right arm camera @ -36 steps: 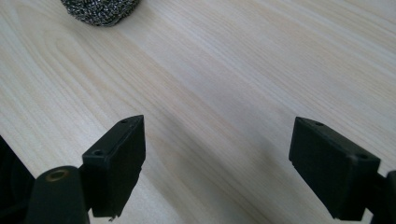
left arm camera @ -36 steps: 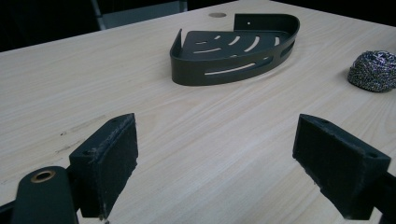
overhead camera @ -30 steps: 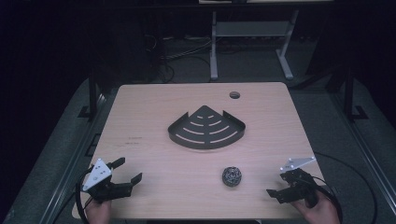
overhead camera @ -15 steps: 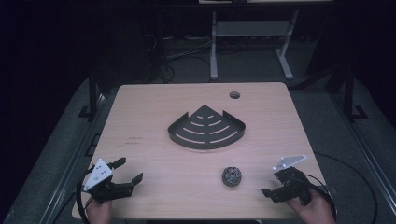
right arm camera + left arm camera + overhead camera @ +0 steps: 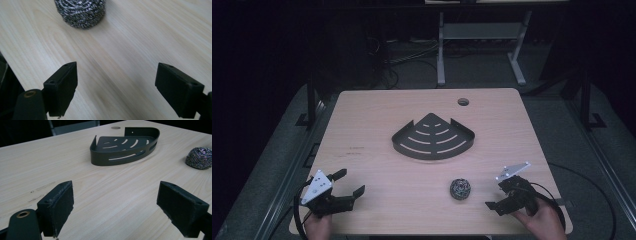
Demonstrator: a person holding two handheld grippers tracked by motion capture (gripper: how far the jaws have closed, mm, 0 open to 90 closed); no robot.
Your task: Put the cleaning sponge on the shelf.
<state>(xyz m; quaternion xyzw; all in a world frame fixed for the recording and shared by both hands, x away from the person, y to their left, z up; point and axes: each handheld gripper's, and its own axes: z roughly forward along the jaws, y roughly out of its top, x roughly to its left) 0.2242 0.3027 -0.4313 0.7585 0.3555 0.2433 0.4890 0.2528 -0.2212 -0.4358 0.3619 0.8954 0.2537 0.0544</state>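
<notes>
We note the steel-wool scrubber (image 5: 460,189) lying on the table (image 5: 362,125) at about 6 o'clock from the black corner caddy (image 5: 433,137), well apart from it. Right gripper (image 5: 500,194) sits at 3 o'clock of the scrubber, near but not touching, its 2 jaws spread wide and empty. Left gripper (image 5: 349,183) rests at the 7 o'clock corner, also released. We judge the scrubber light, springy and compressible; its coils should grip well. Best hold: across its middle, squeezing gently.
</notes>
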